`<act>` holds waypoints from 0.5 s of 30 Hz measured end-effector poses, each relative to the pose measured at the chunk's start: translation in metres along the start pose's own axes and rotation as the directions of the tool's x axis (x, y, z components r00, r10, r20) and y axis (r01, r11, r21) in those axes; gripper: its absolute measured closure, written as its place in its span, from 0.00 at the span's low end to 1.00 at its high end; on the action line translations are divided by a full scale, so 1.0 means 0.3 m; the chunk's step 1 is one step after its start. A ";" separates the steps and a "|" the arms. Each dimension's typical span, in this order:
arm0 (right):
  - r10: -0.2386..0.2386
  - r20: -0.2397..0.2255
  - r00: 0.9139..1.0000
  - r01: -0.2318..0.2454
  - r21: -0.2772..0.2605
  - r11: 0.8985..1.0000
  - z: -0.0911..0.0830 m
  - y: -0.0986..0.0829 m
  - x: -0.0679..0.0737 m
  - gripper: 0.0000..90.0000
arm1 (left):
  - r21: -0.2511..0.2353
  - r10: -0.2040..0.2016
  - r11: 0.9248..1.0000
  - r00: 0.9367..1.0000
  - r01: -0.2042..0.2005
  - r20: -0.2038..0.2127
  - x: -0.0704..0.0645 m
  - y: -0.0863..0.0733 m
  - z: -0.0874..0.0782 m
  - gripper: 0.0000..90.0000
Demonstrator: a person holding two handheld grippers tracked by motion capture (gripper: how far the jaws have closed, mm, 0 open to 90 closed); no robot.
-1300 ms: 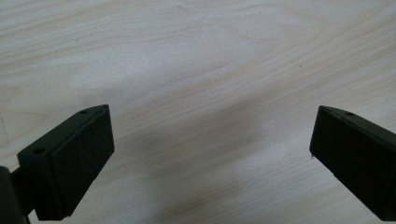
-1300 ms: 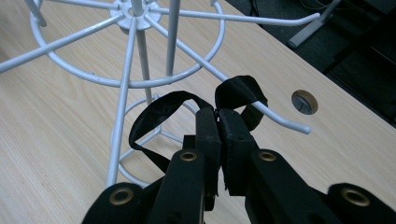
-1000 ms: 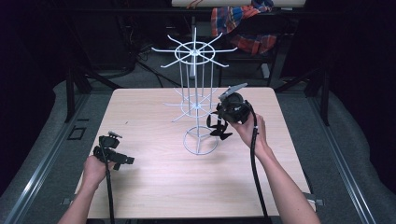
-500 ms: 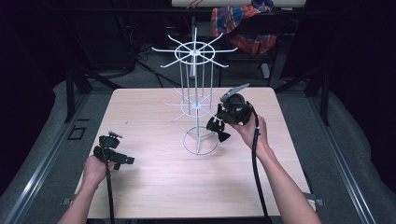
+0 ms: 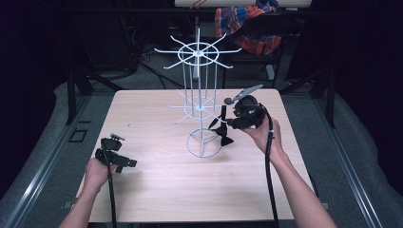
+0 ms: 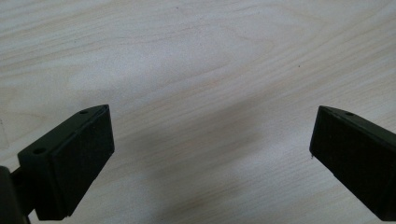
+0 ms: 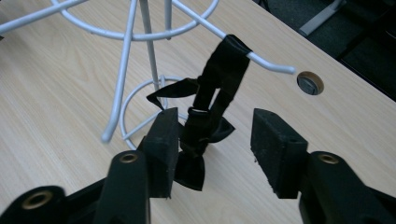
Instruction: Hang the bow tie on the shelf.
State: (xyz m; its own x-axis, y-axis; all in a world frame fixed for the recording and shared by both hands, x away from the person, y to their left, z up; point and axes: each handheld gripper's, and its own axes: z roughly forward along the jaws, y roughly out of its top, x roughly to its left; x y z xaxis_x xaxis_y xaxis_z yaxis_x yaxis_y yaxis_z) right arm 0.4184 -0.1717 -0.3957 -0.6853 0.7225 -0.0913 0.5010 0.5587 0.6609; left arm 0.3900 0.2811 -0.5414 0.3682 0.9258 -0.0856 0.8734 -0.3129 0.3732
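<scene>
Nearest you, at about seven o'clock on the pale wooden table [image 5: 157,190], your left gripper [image 5: 119,161] sits low over bare wood with its jaws spread wide and nothing between them; it is well apart from the work.

Farther out, toward two o'clock, your right gripper [image 7: 212,149] is also spread, and in the right gripper view the black fabric bow tie with its strap [image 7: 205,126] hangs down between the jaws, touching or just beside the left one and apart from the right one. The strap is looped over a hook arm of the white wire spinning display rack [image 5: 202,107], so the tie's long axis runs roughly vertical, from the hook down toward the rack's ring base. The hook's free tip points to about two o'clock in that view.

Your right hand [image 5: 259,135] is plainly the nearer one. Whether the tie is being hung or fetched off, I judge the strap can only slide along that hook toward or away from its tip.
</scene>
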 end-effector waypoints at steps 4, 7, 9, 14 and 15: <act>0.010 -0.008 1.000 -0.010 0.004 1.000 -0.038 -0.021 -0.006 0.47 | 0.000 0.002 1.000 1.000 -0.002 0.001 -0.001 0.000 -0.001 0.00; 0.006 -0.013 1.000 -0.006 0.016 1.000 -0.068 -0.048 -0.011 0.42 | 0.003 0.002 1.000 1.000 -0.002 0.002 -0.002 0.002 0.000 0.00; 0.004 -0.010 1.000 -0.003 0.023 1.000 -0.081 -0.063 -0.012 0.38 | 0.002 0.001 1.000 1.000 -0.001 0.002 -0.003 0.002 0.000 0.00; 0.013 -0.007 1.000 -0.012 0.025 1.000 -0.106 -0.097 -0.014 0.31 | 0.001 0.000 1.000 1.000 0.000 0.000 -0.004 0.003 0.000 0.00; 0.011 -0.009 1.000 -0.010 0.033 0.999 -0.114 -0.105 -0.016 0.29 | 0.001 0.000 1.000 1.000 0.000 -0.001 -0.004 0.002 0.000 0.00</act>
State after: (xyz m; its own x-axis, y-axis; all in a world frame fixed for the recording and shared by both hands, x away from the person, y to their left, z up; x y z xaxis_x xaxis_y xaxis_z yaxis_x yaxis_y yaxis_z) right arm 0.3877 -0.2067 -0.3905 -0.6844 0.7249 -0.0778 0.5255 0.5645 0.6366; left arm 0.3902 0.2796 -0.5412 0.3682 0.9259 -0.0847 0.8736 -0.3133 0.3723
